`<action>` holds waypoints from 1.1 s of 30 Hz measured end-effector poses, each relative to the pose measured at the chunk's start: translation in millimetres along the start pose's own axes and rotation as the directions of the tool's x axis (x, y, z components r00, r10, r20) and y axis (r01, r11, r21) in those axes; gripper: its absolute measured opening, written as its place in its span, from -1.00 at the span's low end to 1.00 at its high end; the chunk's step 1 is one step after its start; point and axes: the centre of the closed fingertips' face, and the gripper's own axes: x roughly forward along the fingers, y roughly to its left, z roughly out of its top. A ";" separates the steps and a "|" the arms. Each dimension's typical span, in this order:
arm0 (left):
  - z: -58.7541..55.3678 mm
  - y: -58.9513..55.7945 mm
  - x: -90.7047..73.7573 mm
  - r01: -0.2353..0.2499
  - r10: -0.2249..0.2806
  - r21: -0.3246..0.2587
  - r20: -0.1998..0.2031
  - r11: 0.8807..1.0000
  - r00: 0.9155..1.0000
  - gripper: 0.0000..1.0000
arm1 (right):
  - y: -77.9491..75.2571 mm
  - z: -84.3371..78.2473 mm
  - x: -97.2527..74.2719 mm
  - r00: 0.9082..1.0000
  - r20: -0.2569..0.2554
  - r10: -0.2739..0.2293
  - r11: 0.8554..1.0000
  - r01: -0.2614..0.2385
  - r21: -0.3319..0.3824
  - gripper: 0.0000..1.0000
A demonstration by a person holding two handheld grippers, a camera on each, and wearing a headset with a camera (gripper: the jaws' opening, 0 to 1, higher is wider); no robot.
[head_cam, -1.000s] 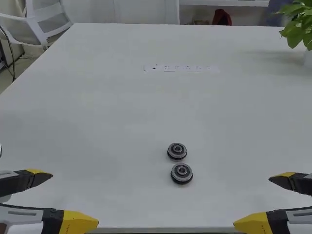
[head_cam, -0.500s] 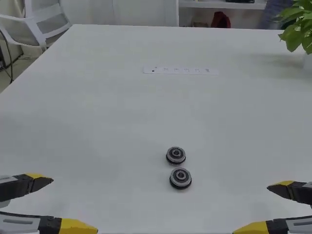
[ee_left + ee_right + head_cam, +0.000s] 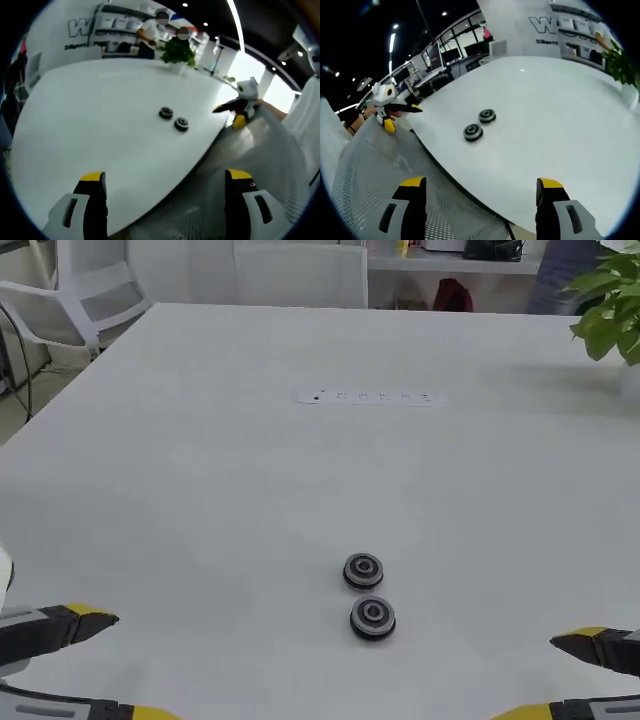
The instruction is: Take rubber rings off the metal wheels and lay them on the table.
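Observation:
Two small metal wheels, each with a dark rubber ring around it, lie flat and close together on the white table (image 3: 250,470). The far wheel (image 3: 363,571) (image 3: 166,113) (image 3: 487,116) sits just behind the near wheel (image 3: 373,617) (image 3: 181,124) (image 3: 473,132). My left gripper (image 3: 115,665) (image 3: 165,177) is open at the table's front edge, well left of the wheels, with nothing between its yellow-tipped jaws. My right gripper (image 3: 545,675) (image 3: 480,182) is open at the front edge, well right of them, and holds nothing.
A flush power strip (image 3: 368,396) lies in the table's middle, far behind the wheels. A green plant (image 3: 610,295) stands at the back right corner. White chairs (image 3: 85,290) stand beyond the back left. People (image 3: 150,35) stand far off.
The head camera has tilted, so the whole picture sits a little lower. The wheels have not moved and both grippers stay open near the front edge.

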 end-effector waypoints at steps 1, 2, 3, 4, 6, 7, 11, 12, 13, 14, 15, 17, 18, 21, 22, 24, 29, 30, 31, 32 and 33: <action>0.4 0.0 -0.2 -0.001 0.001 0.000 0.002 1.000 1.000 1.00 | -0.4 -0.4 -0.1 1.000 -0.001 -0.002 1.000 0.002 -0.001 0.81; 1.3 -0.1 -0.6 -0.001 0.001 0.002 0.007 1.000 1.000 1.00 | -1.2 -0.7 -0.5 1.000 -0.001 -0.004 1.000 0.004 0.003 0.82; 1.7 0.0 -0.9 -0.002 0.002 0.002 0.010 1.000 1.000 1.00 | -1.4 -0.9 -0.6 1.000 0.002 -0.003 1.000 0.003 0.011 0.83; 2.0 1.0 -1.4 -0.004 0.005 -0.003 0.015 1.000 1.000 1.00 | -1.8 -0.6 -1.3 1.000 0.010 -0.002 1.000 0.002 0.024 0.83; 2.6 3.0 -2.7 -0.009 0.009 -0.020 0.025 1.000 1.000 1.00 | -2.9 0.2 -2.1 1.000 0.022 -0.003 0.999 0.002 0.039 0.83; 3.9 4.2 -4.0 -0.013 0.014 -0.031 0.037 0.999 0.999 1.00 | -3.2 0.9 -2.6 1.000 0.029 -0.004 0.999 0.003 0.042 0.83; 7.6 4.8 -5.0 -0.008 0.012 -0.055 0.068 0.998 0.998 1.00 | -6.4 -0.7 -3.4 1.000 0.024 -0.019 0.999 0.018 0.035 0.81; 8.0 4.5 -4.8 -0.005 0.009 -0.060 0.072 0.998 0.997 1.00 | -9.4 -4.4 -3.7 0.999 0.002 -0.033 0.999 0.033 0.034 0.80; 8.4 4.1 -4.6 0.000 0.005 -0.065 0.076 0.998 0.997 1.00 | -10.5 -5.6 -3.4 0.999 -0.004 -0.039 0.999 0.039 0.034 0.80; 9.0 3.7 -4.0 0.005 0.001 -0.073 0.082 0.997 0.997 1.00 | -11.5 -5.2 -3.1 0.999 -0.001 -0.043 0.999 0.043 0.033 0.79; 9.0 3.8 -3.7 0.008 -0.001 -0.079 0.084 0.997 0.996 1.00 | -11.1 -4.3 -3.1 0.999 0.004 -0.041 0.999 0.041 0.030 0.79; 8.0 4.7 -3.5 0.007 0.000 -0.083 0.081 0.996 0.997 1.00 | -9.2 -3.4 -2.5 0.999 0.007 -0.032 0.999 0.032 0.025 0.74; 7.6 5.1 -3.4 0.005 0.001 -0.084 0.080 0.996 0.997 1.00 | -8.4 -4.0 -2.1 1.000 0.003 -0.028 0.999 0.028 0.026 0.73; 7.1 5.3 -3.0 0.007 -0.001 -0.087 0.078 0.996 0.997 1.00 | -8.0 -5.1 -0.6 1.000 -0.004 -0.024 0.999 0.024 0.027 0.74; 7.1 5.1 -2.8 0.010 -0.003 -0.088 0.079 0.996 0.997 1.00 | -8.0 -4.9 -0.6 1.000 -0.003 -0.025 0.999 0.025 0.027 0.75; 7.3 5.4 -2.7 0.009 -0.002 -0.088 0.081 0.996 0.997 1.00 | -8.0 -4.8 -0.1 1.000 -0.002 -0.026 0.999 0.026 0.035 0.76; 8.1 5.9 -3.0 0.011 -0.002 -0.099 0.090 0.995 0.996 1.00 | -8.1 -5.4 0.5 1.000 -0.007 -0.027 0.999 0.027 0.036 0.76; 8.3 6.2 -3.1 0.012 -0.002 -0.102 0.093 0.995 0.996 1.00 | -8.1 -5.5 0.4 1.000 -0.009 -0.028 0.999 0.028 0.035 0.76; 8.5 6.4 -3.2 0.011 -0.001 -0.104 0.095 0.995 0.995 1.00 | -8.2 -5.8 0.6 1.000 -0.011 -0.028 0.999 0.029 0.033 0.76; 9.0 6.7 -3.4 0.010 0.000 -0.106 0.099 0.994 0.995 1.00 | -8.0 -5.7 0.5 1.000 -0.012 -0.029 0.999 0.029 0.032 0.76; 9.3 7.0 -3.6 0.009 0.002 -0.107 0.101 0.994 0.995 1.00 | -8.0 -5.9 0.7 1.000 -0.014 -0.028 0.999 0.029 0.030 0.76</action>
